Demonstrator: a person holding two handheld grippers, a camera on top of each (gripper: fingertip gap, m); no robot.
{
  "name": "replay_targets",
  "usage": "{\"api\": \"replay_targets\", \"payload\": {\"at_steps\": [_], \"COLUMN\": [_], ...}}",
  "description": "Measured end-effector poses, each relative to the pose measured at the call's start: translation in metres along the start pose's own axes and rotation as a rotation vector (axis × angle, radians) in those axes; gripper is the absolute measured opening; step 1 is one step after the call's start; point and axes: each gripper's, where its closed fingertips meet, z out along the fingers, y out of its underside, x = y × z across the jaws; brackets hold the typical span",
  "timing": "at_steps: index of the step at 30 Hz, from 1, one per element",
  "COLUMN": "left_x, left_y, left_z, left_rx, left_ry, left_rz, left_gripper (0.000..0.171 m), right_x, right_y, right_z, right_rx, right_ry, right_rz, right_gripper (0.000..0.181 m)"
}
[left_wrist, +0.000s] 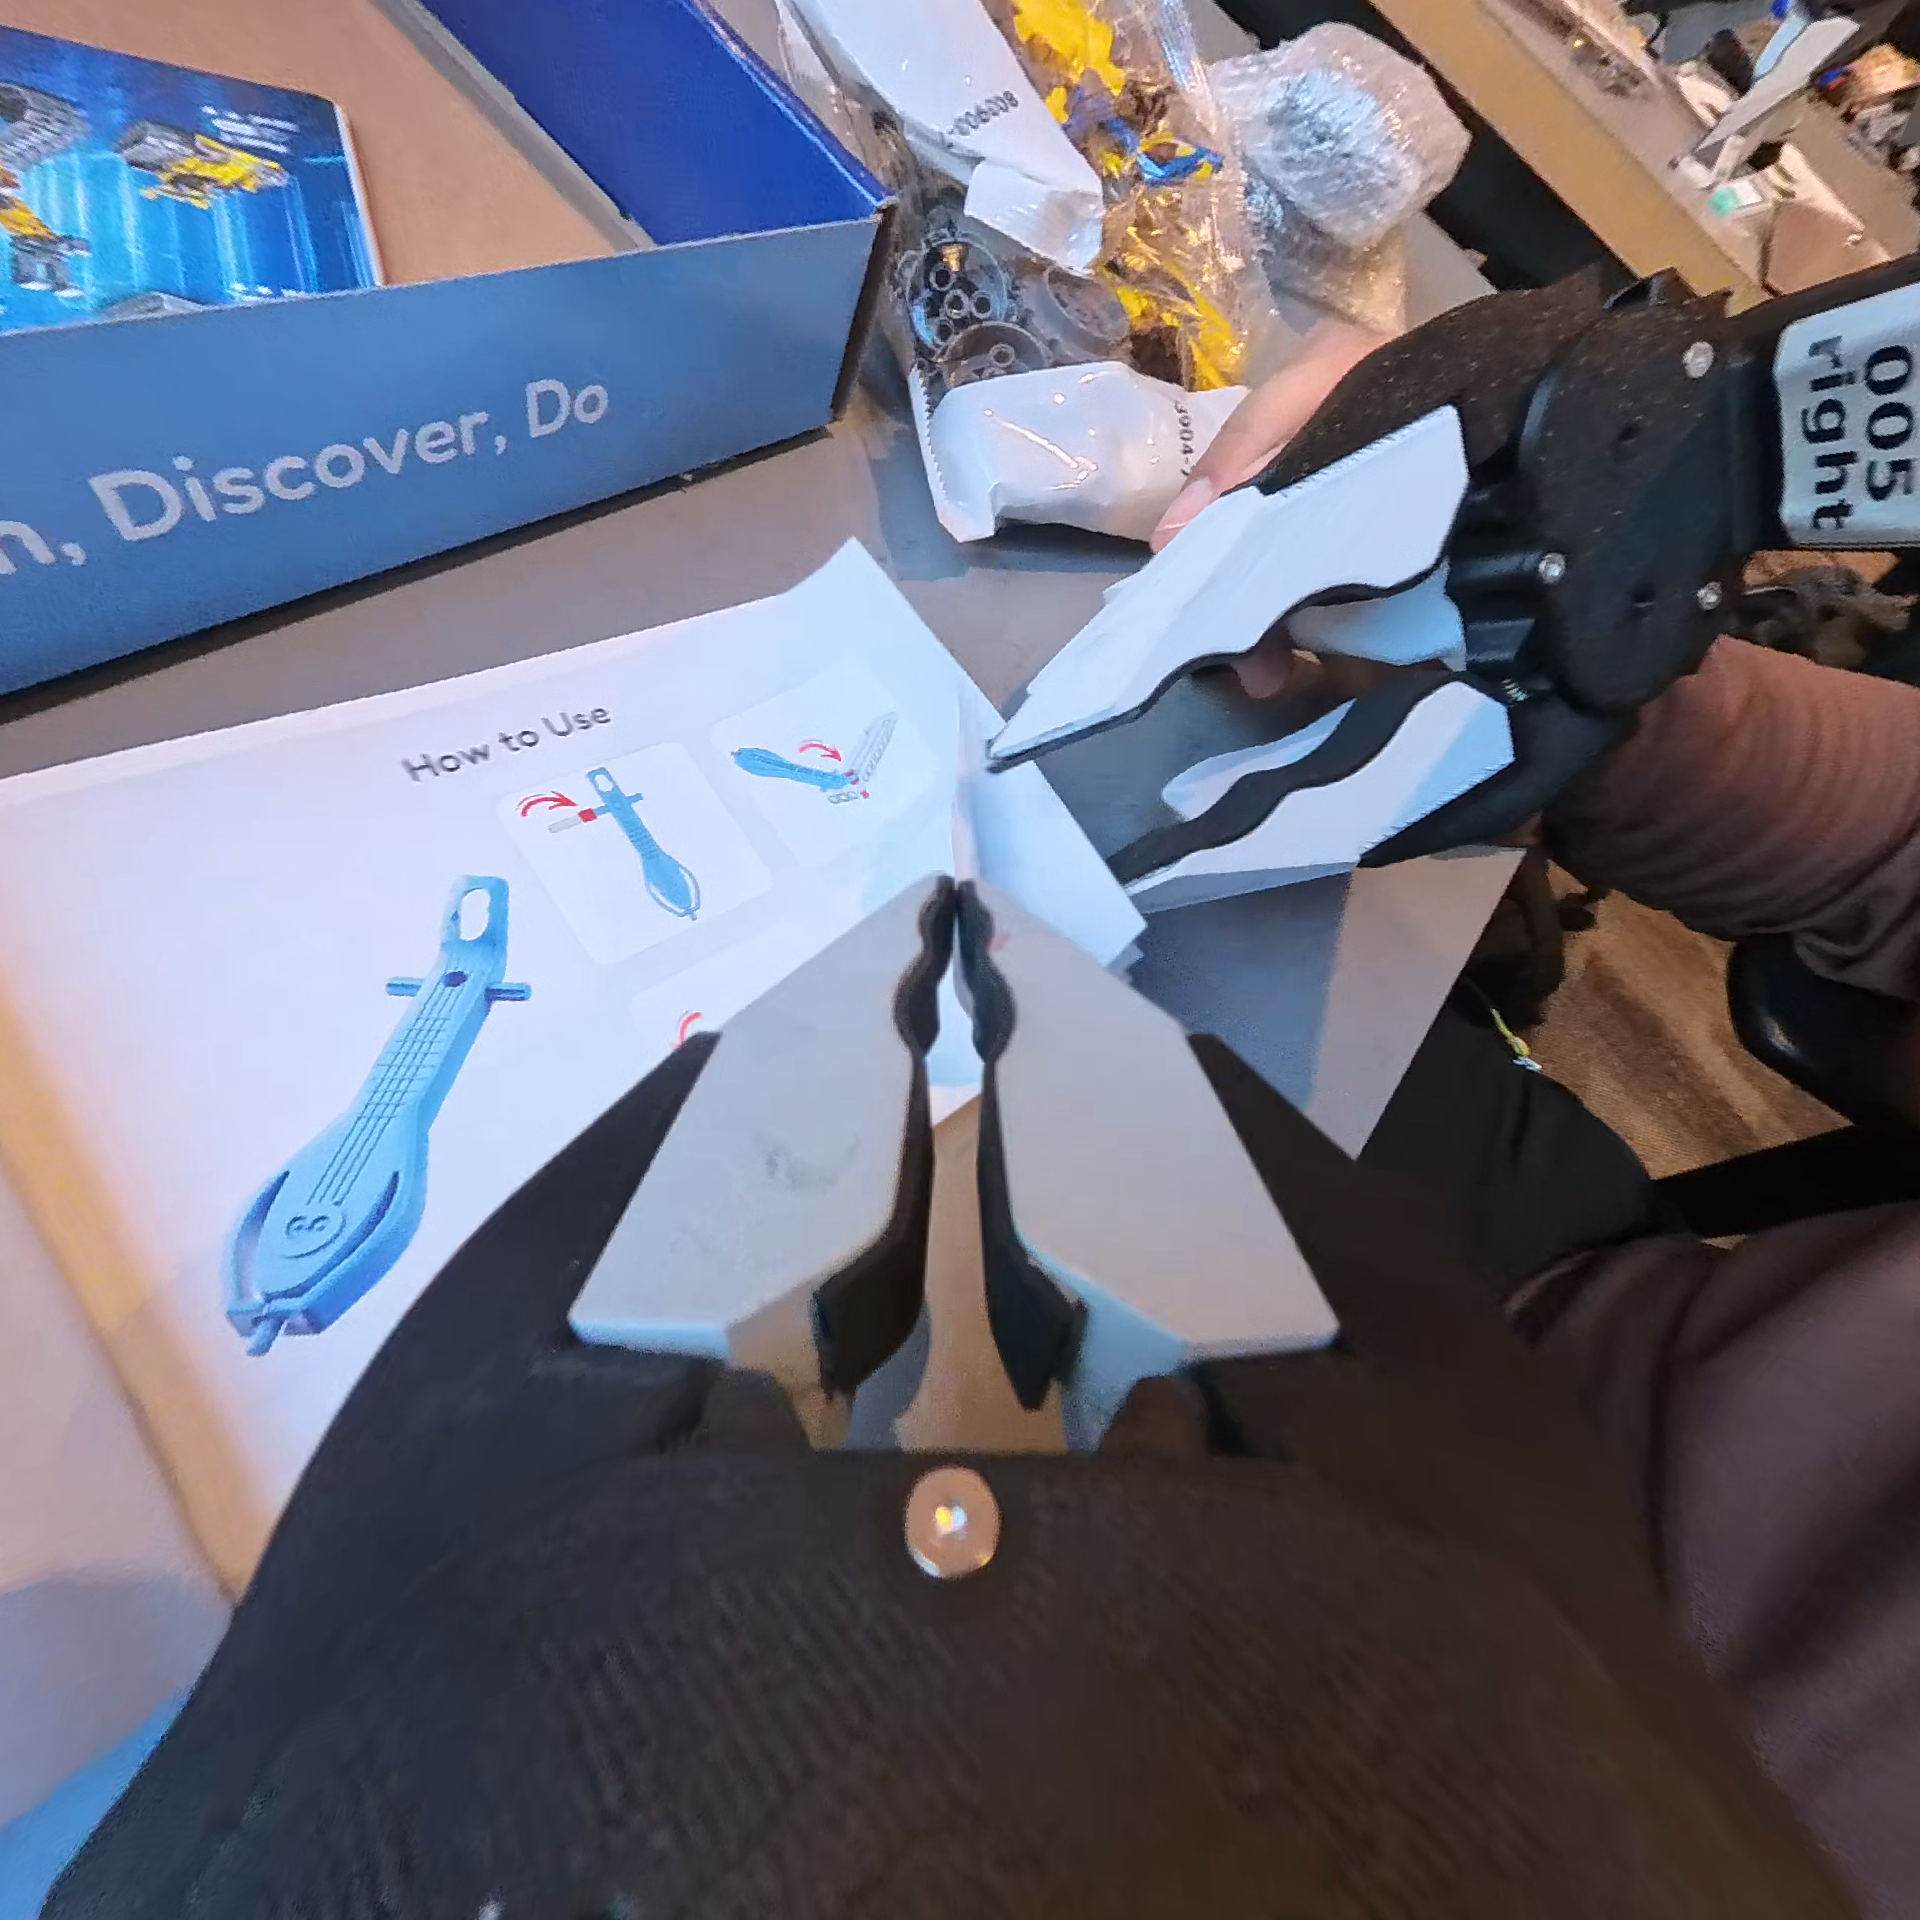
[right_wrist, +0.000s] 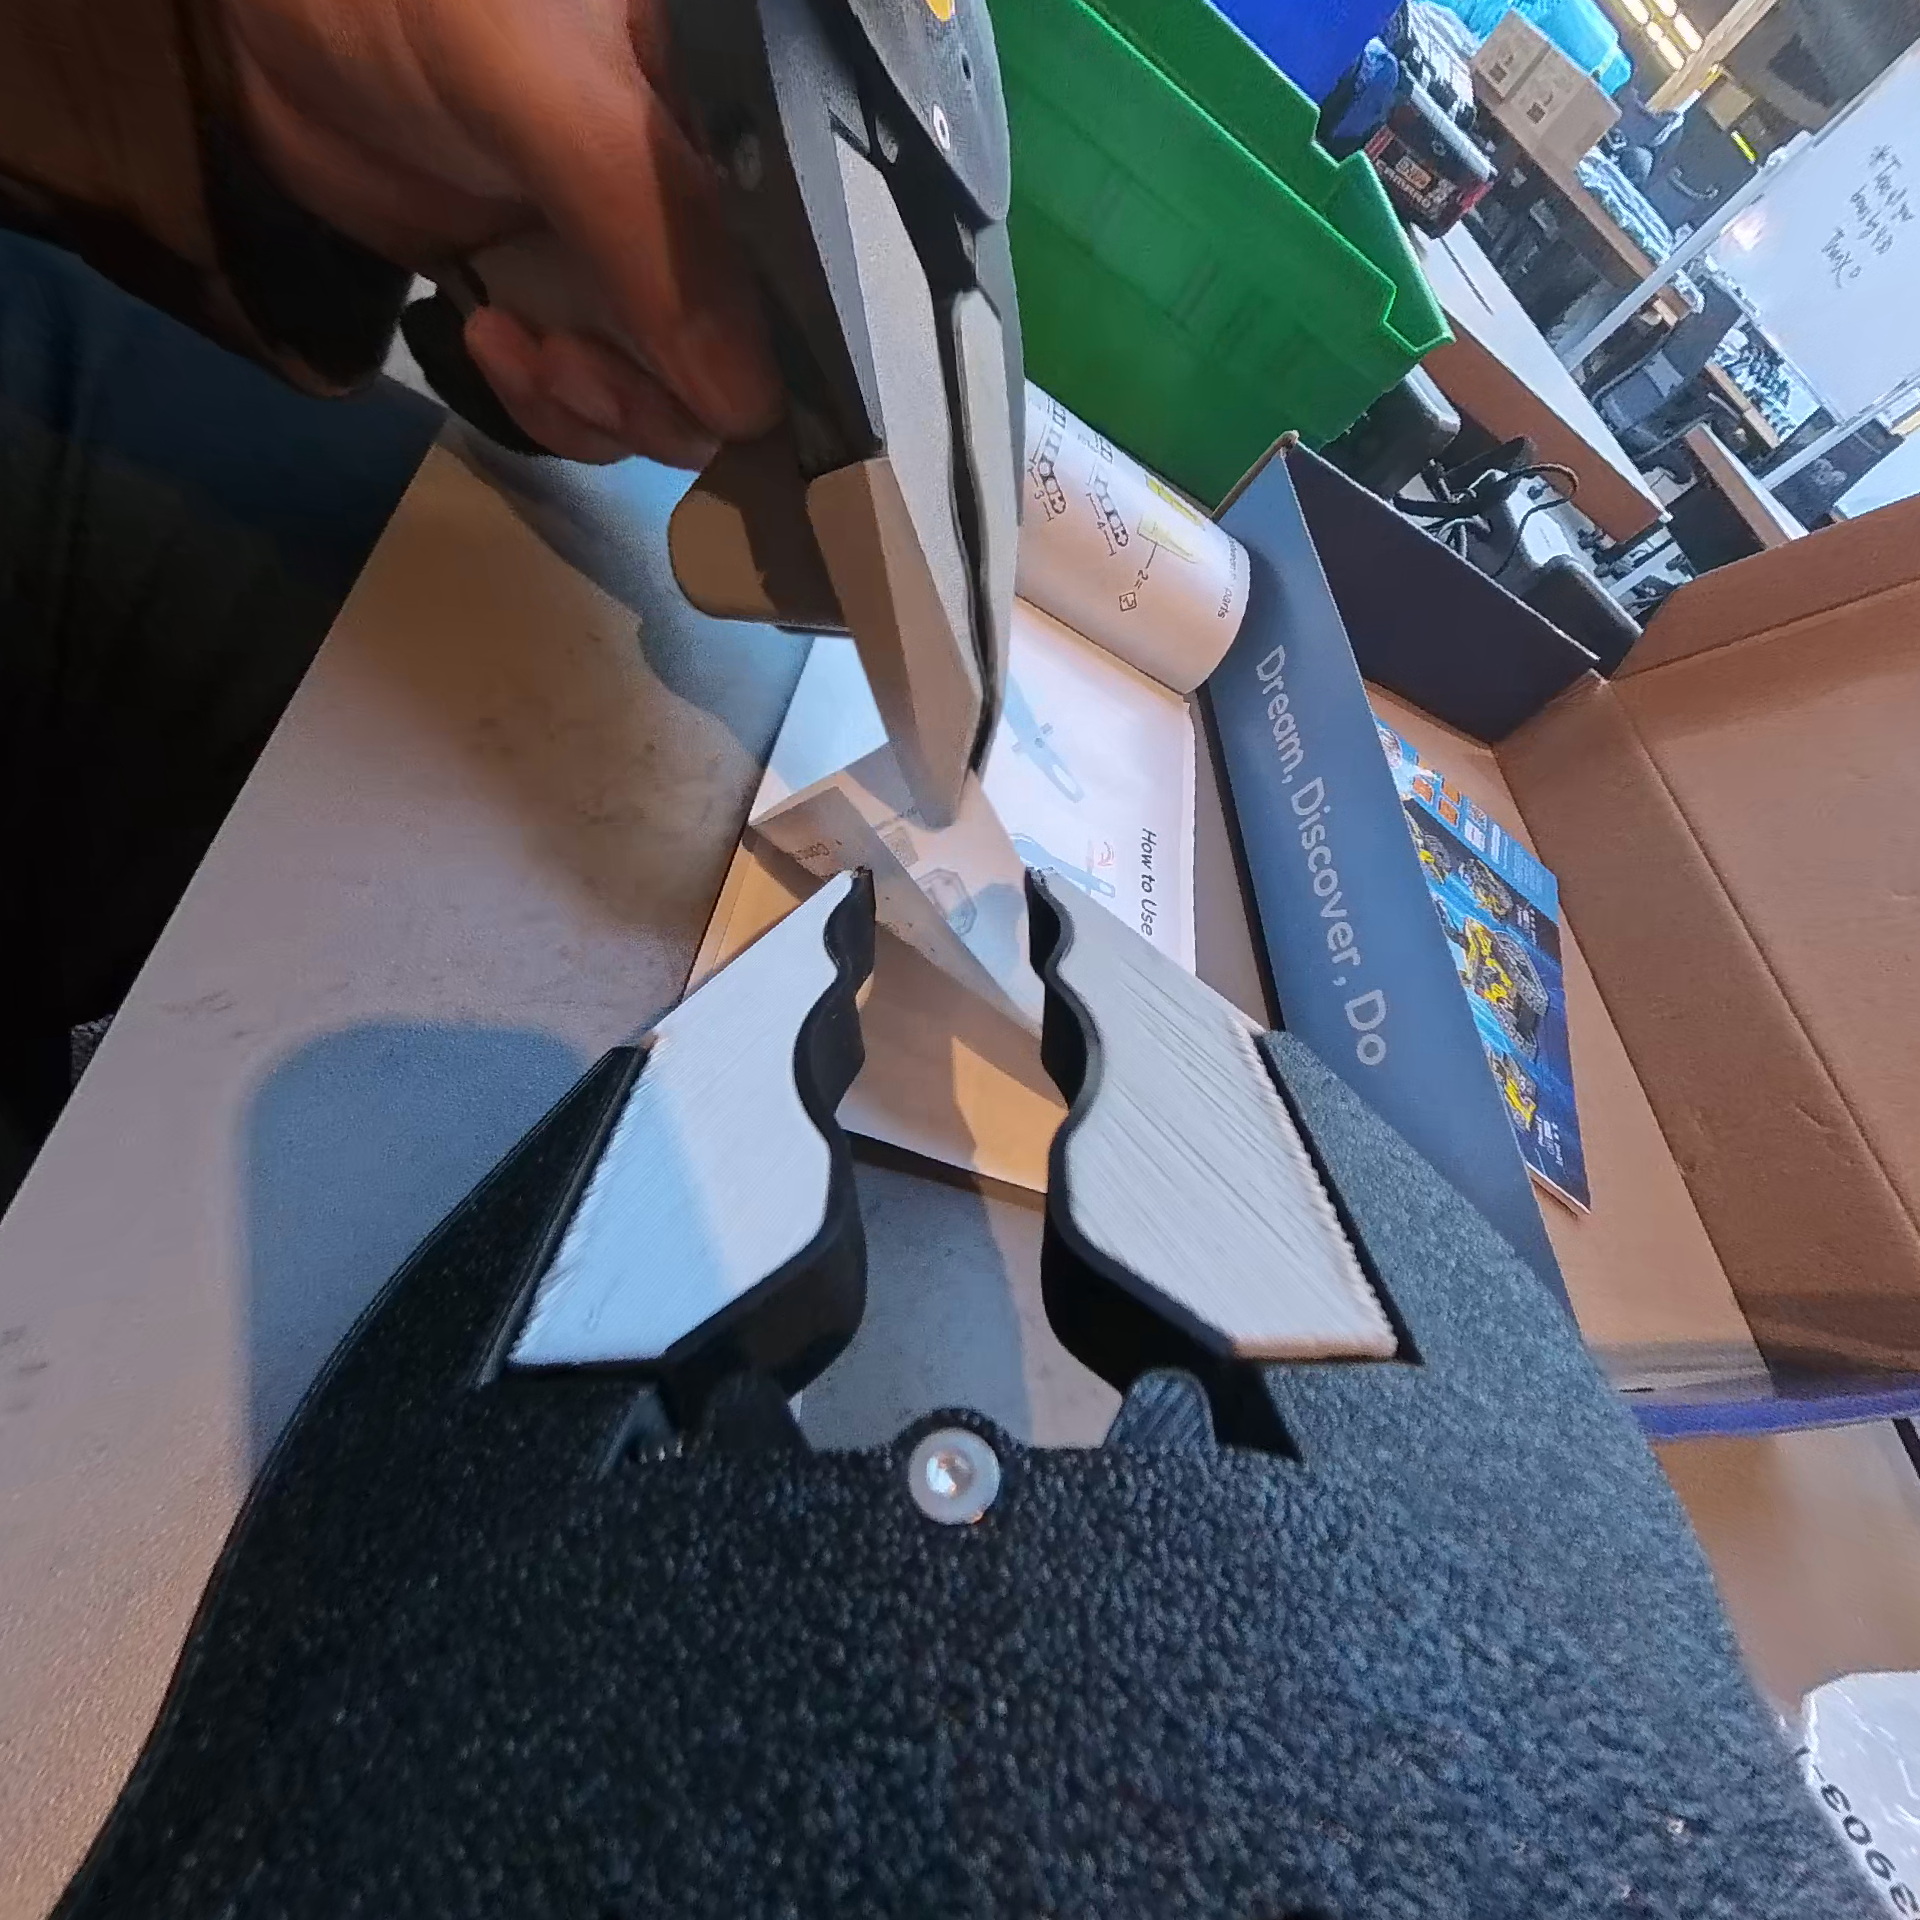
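Two grippers meet over one open manual (left_wrist: 312, 883) on the table (left_wrist: 1247, 997). Going left to right:

- **Far left:** the blue box (left_wrist: 416, 436) lies open. Inside we see only a glossy booklet (left_wrist: 177, 197) flat on its cardboard floor; the rest of the box is out of frame.
- **Centre:** the manual lies flat, near the box wall. One page (right_wrist: 956, 956) is raised off it at the right edge.
- **Left gripper** (left_wrist: 954, 899): its fingers are clenched together at that raised page. We read them as pinching its corner, since in the right wrist view the tips sit right on the lifted sheet.
- **Right gripper** (right_wrist: 948, 894): its fingers are spread and released, with nothing held. The lifted page stands between them, and we cannot tell if either finger touches it.
- **Far right of the box:** several plastic bags (left_wrist: 1070, 457) of small parts are piled on the table. Some are white and some are clear, with dark and yellow pieces inside. All look sealed. A bubble-wrapped bundle (left_wrist: 1330, 135) sits beyond them.
- **Farther off:** green bins (right_wrist: 1174, 239) are stacked, and their contents are not visible.
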Motion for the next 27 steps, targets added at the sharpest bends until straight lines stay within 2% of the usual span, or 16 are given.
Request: {"api": "replay_targets", "payload": {"at_steps": [6, 9, 15, 17, 19, 22, 27], "left_x": [-0.008, -0.019, -0.068, -0.092, -0.115, -0.141, -0.154], "left_y": [-0.008, -0.015, -0.036, -0.037, -0.032, -0.015, 0.017], "left_z": [-0.014, -0.029, -0.093, -0.123, -0.151, -0.182, -0.193], "left_rx": [0.039, 0.055, 0.108, 0.109, 0.088, 0.047, -0.079], "left_ry": [-0.021, -0.086, -0.307, -0.432, -0.555, -0.690, -0.835], "left_rz": [-0.027, -0.006, 0.005, 0.011, 0.021, -0.006, 0.005], "left_gripper": [0.000, 0.000, 0.000, 0.000, 0.000, 0.000, 0.000], "right_x": [0.004, 0.006, -0.007, -0.015, -0.020, -0.021, -0.014], "right_y": [-0.004, -0.008, -0.001, 0.002, 0.004, 0.011, 0.009], "right_z": [-0.003, -0.007, -0.003, -0.001, -0.002, -0.005, -0.017], "right_rx": [0.023, 0.044, 0.004, -0.017, -0.032, -0.066, -0.067], "right_ry": [0.015, 0.018, -0.042, -0.080, -0.102, -0.099, -0.069], "right_rz": [0.011, 0.024, -0.003, -0.021, -0.056, -0.101, -0.138], "right_gripper": [0.029, 0.029, 0.029, 0.017, 0.002, 0.000, 0.000]}}
